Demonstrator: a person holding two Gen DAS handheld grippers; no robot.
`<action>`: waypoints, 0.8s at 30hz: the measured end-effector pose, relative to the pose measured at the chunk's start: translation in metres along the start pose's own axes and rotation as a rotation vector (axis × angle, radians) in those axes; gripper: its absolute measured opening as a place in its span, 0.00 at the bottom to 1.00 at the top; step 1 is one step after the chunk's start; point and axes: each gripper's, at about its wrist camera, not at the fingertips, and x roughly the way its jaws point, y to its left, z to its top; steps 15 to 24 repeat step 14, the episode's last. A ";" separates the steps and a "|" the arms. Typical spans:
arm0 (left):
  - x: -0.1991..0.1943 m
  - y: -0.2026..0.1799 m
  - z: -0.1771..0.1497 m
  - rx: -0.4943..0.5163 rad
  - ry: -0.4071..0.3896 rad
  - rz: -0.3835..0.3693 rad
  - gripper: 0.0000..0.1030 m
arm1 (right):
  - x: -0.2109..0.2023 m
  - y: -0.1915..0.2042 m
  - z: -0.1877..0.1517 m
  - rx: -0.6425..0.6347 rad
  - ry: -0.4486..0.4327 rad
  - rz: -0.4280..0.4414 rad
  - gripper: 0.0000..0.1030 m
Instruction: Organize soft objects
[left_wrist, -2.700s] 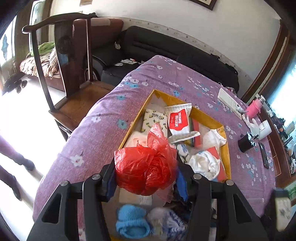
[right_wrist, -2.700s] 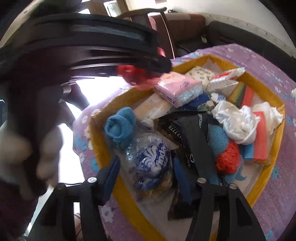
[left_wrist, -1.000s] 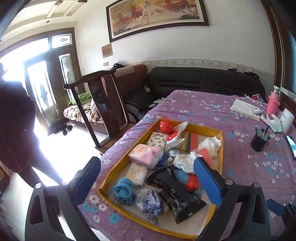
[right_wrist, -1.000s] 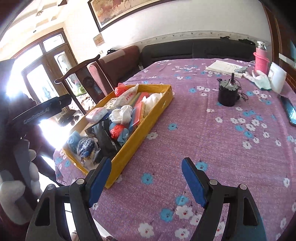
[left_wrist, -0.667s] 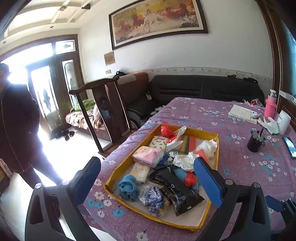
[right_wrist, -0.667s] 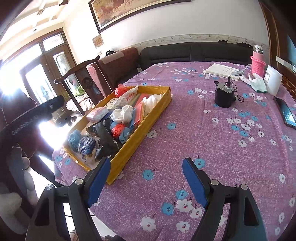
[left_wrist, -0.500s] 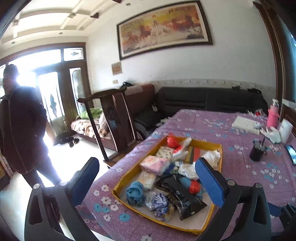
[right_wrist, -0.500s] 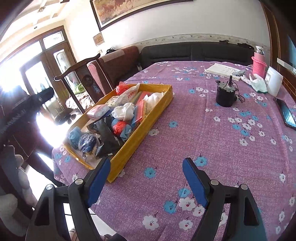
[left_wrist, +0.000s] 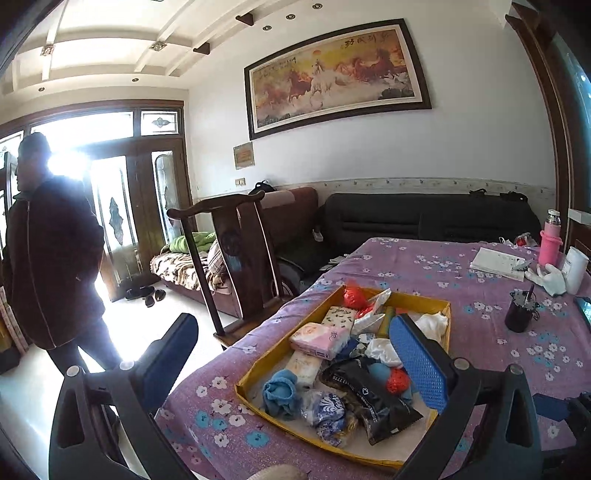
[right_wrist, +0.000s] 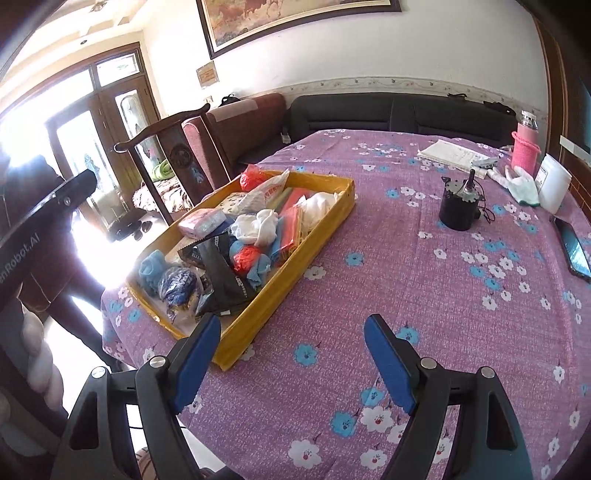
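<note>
A: Purple cloth with blue and white flowers covers your table (left_wrist: 436, 266). From the left wrist view, what lies ahead of you?

B: Your left hand-held gripper (left_wrist: 295, 354) has its blue pads spread wide with nothing between them. Past them sits the yellow tray (left_wrist: 255, 371) near the table's near-left corner. In it you have a blue knitted piece (left_wrist: 280, 393) at the near-left end, a clear bag with blue print (left_wrist: 327, 408) just beside it, a black packet (left_wrist: 369, 389) toward the middle, a pink tissue pack (left_wrist: 319, 339), white cloth (left_wrist: 382, 349) and a red plastic bag (left_wrist: 352, 295) at the far end. A person in a dark coat (left_wrist: 51, 266) stands by the bright door.

A: And from the right wrist view?

B: Your right hand-held gripper (right_wrist: 291, 354) is also spread apart and empty, hanging over bare cloth just right of the tray (right_wrist: 325, 229). The same soft things fill it: the knitted piece (right_wrist: 151, 271), the tissue pack (right_wrist: 203, 221), the red plastic bag (right_wrist: 253, 177). Well to the right stand a black cup (right_wrist: 458, 206), a pink bottle (right_wrist: 524, 149), a white glove (right_wrist: 522, 186) and a phone (right_wrist: 574, 249).
</note>
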 end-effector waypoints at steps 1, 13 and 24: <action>0.002 -0.001 -0.001 0.005 0.007 -0.002 1.00 | 0.001 0.000 0.001 -0.001 0.000 0.000 0.82; 0.010 -0.058 -0.009 0.101 0.165 -0.174 1.00 | 0.001 -0.032 0.024 0.012 -0.021 -0.009 0.84; 0.009 -0.065 -0.010 0.107 0.187 -0.193 1.00 | 0.002 -0.039 0.023 0.019 -0.020 -0.013 0.84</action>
